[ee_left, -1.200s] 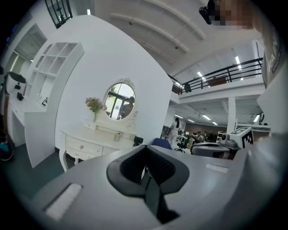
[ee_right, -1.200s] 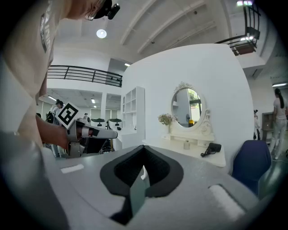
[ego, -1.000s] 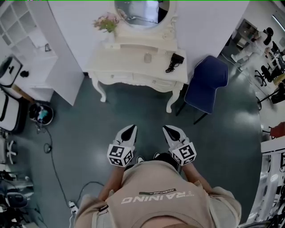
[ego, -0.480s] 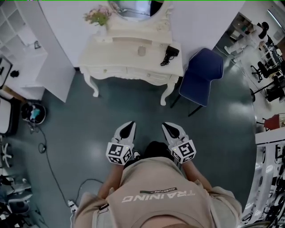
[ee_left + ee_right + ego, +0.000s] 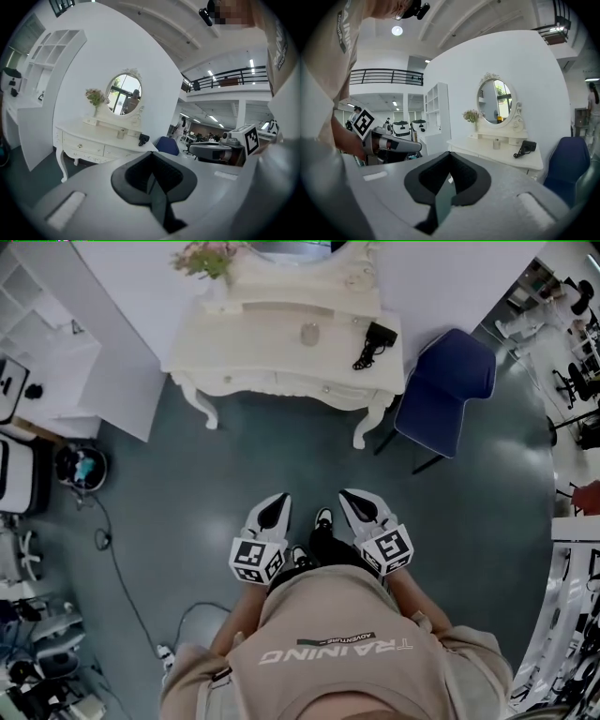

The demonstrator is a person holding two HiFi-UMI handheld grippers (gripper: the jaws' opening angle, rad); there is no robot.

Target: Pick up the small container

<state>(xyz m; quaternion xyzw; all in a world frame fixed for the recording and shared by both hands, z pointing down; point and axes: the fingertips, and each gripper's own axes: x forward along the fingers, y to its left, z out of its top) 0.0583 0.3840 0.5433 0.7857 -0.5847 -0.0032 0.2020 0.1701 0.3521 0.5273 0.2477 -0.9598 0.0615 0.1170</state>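
The small container (image 5: 309, 334) stands on the white surface (image 5: 244, 345) against the wall, near a black hair dryer (image 5: 375, 337) and well apart from both tools. Over the last second a shoe (image 5: 323, 518) has come forward between the left tool (image 5: 274, 507) and the right tool (image 5: 360, 503), so the person seems to be stepping toward it, and the approach is only beginning. Both tools are closed and empty, jaws pressed together, and must open before any grasp.
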